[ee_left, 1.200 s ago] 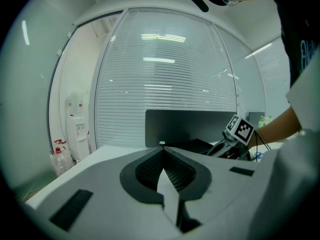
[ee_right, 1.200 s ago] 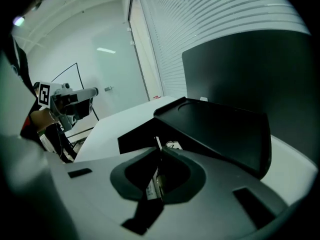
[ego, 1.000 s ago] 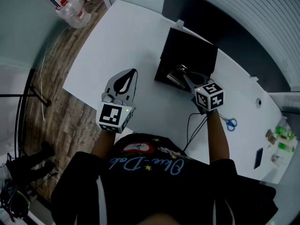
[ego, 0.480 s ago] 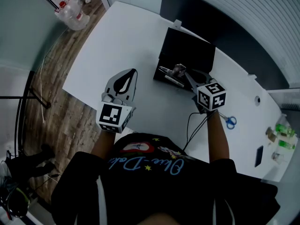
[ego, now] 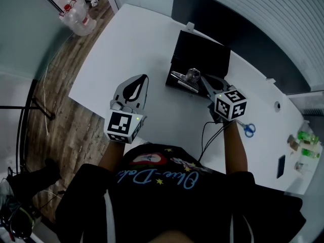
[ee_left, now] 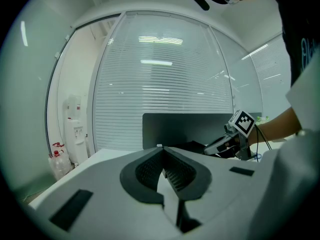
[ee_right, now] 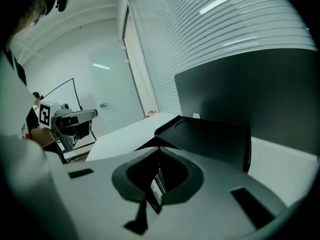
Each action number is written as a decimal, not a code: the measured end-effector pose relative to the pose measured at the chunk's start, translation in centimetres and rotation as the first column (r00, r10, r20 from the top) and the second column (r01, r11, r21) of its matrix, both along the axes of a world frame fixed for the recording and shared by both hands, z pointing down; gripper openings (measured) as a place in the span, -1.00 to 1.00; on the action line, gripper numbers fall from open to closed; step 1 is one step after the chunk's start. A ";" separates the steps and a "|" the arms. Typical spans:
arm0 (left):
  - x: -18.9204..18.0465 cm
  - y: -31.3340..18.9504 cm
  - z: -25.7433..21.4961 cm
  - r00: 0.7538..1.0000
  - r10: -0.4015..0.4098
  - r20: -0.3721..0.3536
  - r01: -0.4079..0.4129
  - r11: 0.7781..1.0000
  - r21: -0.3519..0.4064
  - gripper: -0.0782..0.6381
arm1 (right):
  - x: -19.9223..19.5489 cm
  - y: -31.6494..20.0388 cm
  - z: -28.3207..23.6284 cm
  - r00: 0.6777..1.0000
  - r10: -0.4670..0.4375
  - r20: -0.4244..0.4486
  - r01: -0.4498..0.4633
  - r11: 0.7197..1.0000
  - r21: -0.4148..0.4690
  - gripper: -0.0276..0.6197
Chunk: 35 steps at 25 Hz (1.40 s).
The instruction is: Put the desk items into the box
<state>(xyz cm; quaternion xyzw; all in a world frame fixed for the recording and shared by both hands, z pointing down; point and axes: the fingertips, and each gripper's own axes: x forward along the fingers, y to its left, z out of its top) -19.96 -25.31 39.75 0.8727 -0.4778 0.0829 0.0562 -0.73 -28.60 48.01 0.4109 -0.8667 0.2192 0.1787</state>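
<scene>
A black box [ego: 202, 54] with its lid open stands on the white desk [ego: 126, 44]. A shiny metal item [ego: 185, 80] lies at the box's near edge. My right gripper [ego: 201, 79] is just beside that item with its jaws shut and nothing visible between them; the right gripper view shows the shut gripper [ee_right: 160, 151] facing the box [ee_right: 215, 134]. My left gripper [ego: 145, 78] rests low over the desk left of the box, shut and empty [ee_left: 163, 151]. Blue-handled scissors [ego: 247, 130] lie on the desk by my right wrist.
A dark panel [ego: 243, 29] stands behind the desk. A black cable [ego: 206, 135] runs over the desk's front edge. Small green items [ego: 305, 140] and a dark flat device [ego: 280, 167] sit at the far right. Water bottles [ego: 76, 9] stand on the floor.
My right gripper has drawn back a little from the box towards the person. The shiny metal item now shows more plainly at the box's near edge. The left gripper has not moved.
</scene>
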 end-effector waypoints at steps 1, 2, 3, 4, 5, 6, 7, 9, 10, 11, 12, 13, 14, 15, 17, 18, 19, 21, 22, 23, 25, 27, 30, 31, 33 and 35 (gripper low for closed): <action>-0.1 0.1 -0.1 1.000 0.001 0.000 -0.001 1.000 0.001 -0.76 | -0.1 0.1 -0.3 1.000 -0.001 0.010 0.001 1.000 0.005 -0.89; -0.1 0.2 -0.2 1.000 0.002 0.001 -0.002 1.000 0.002 -0.76 | -0.3 0.3 -0.6 1.000 -0.003 0.023 0.002 1.000 0.012 -0.89; -0.1 0.4 -0.3 1.000 0.004 0.003 -0.004 1.000 0.004 -0.76 | -0.4 0.4 -0.9 0.999 -0.005 0.036 0.004 1.000 0.018 -0.89; -0.1 0.5 -0.3 1.000 0.005 0.005 -0.005 1.000 0.006 -0.76 | -0.6 0.6 -1.2 0.999 -0.007 0.048 0.005 1.000 0.024 -0.89; -0.1 0.7 -0.4 1.000 0.008 0.007 -0.008 1.000 0.008 -0.76 | -0.7 0.7 -1.4 0.998 -0.008 0.056 0.006 1.000 0.030 -0.89; -0.1 0.8 -0.4 1.000 0.011 0.009 -0.011 1.000 0.011 -0.76 | -0.8 0.8 -1.6 0.998 -0.008 0.062 0.006 0.999 0.034 -0.89; -0.1 1.0 -0.5 1.000 0.013 0.010 -0.013 1.000 0.013 -0.76 | -0.9 1.0 -1.8 0.998 -0.008 0.067 0.006 0.999 0.038 -0.89; -0.1 1.4 -0.6 1.000 0.018 0.014 -0.019 1.000 0.017 -0.76 | -1.1 1.3 -2.2 0.997 -0.007 0.082 0.003 0.999 0.046 -0.89; -0.1 1.6 -0.7 1.000 0.021 0.017 -0.021 1.000 0.019 -0.76 | -1.1 1.4 -2.5 0.996 -0.006 0.090 0.002 0.999 0.049 -0.89; -0.1 1.7 -0.9 1.000 0.023 0.019 -0.023 1.000 0.020 -0.76 | -1.2 1.6 -2.7 0.995 -0.007 0.097 0.003 0.999 0.050 -0.89; -0.1 1.9 -1.0 0.999 0.024 0.021 -0.025 0.999 0.022 -0.76 | -1.2 1.8 -2.9 0.995 -0.010 0.100 0.005 0.999 0.051 -0.89; -0.1 2.1 -1.1 0.999 0.025 0.023 -0.025 0.999 0.023 -0.76 | -1.3 1.9 -3.0 0.995 -0.013 0.100 0.008 0.999 0.052 -0.89; -0.2 2.2 -1.2 0.999 0.024 0.025 -0.025 0.999 0.025 -0.76 | -1.4 2.1 -3.2 0.995 -0.016 0.098 0.011 0.998 0.054 -0.89; -0.3 2.4 -1.2 0.999 0.023 0.027 -0.023 0.999 0.025 -0.76 | -1.6 2.2 -3.3 0.995 -0.020 0.097 0.015 0.998 0.058 -0.89; -0.4 2.8 -1.3 0.999 0.021 0.031 -0.022 0.999 0.027 -0.76 | -1.8 2.6 -3.7 0.994 -0.026 0.102 0.019 0.997 0.069 -0.89; -0.5 3.0 -1.3 0.999 0.022 0.034 -0.023 0.999 0.029 -0.76 | -1.9 2.8 -4.0 0.994 -0.026 0.106 0.018 0.997 0.076 -0.89; -0.5 3.2 -1.4 0.999 0.023 0.036 -0.024 0.999 0.031 -0.76 | -2.0 2.9 -4.3 0.993 -0.025 0.111 0.015 0.996 0.085 -0.89; -0.4 3.6 -1.4 0.999 0.026 0.041 -0.027 0.999 0.035 -0.76 | -2.1 3.3 -4.9 0.992 -0.021 0.124 0.008 0.995 0.103 -0.89; -0.4 3.8 -1.5 0.999 0.027 0.042 -0.028 0.999 0.036 -0.76 | -2.1 3.5 -5.2 0.991 -0.019 0.134 0.005 0.994 0.109 -0.89; -0.4 4.0 -1.6 0.999 0.028 0.042 -0.029 0.999 0.038 -0.76 | -2.2 3.7 -5.5 0.989 -0.019 0.144 0.002 0.994 0.113 -0.89; -0.5 4.4 -1.7 0.999 0.029 0.039 -0.030 0.999 0.041 -0.76 | -2.3 4.2 -5.9 0.988 -0.017 0.154 -0.001 0.993 0.118 -0.89; -0.6 4.7 -1.8 0.999 0.029 0.035 -0.031 0.999 0.041 -0.76 | -2.2 4.6 -6.1 0.988 -0.011 0.153 -0.008 0.992 0.129 -0.89; -0.7 5.4 -1.8 0.999 0.029 0.032 -0.030 0.999 0.039 -0.76 | -2.0 5.1 -6.6 0.986 0.003 0.164 -0.028 0.989 0.148 -0.89; -0.7 5.6 -1.9 0.999 0.028 0.032 -0.029 0.999 0.039 -0.76 | -1.9 5.3 -6.8 0.985 0.009 0.172 -0.036 0.988 0.153 -0.89; -0.8 6.0 -1.9 0.999 0.027 0.031 -0.029 0.999 0.040 -0.76 | -1.9 5.7 -7.2 0.982 0.017 0.190 -0.048 0.986 0.159 -0.89; -0.9 6.2 -2.0 0.999 0.028 0.035 -0.030 0.999 0.041 -0.76 | -1.9 6.0 -7.4 0.979 0.020 0.201 -0.054 0.985 0.161 -0.89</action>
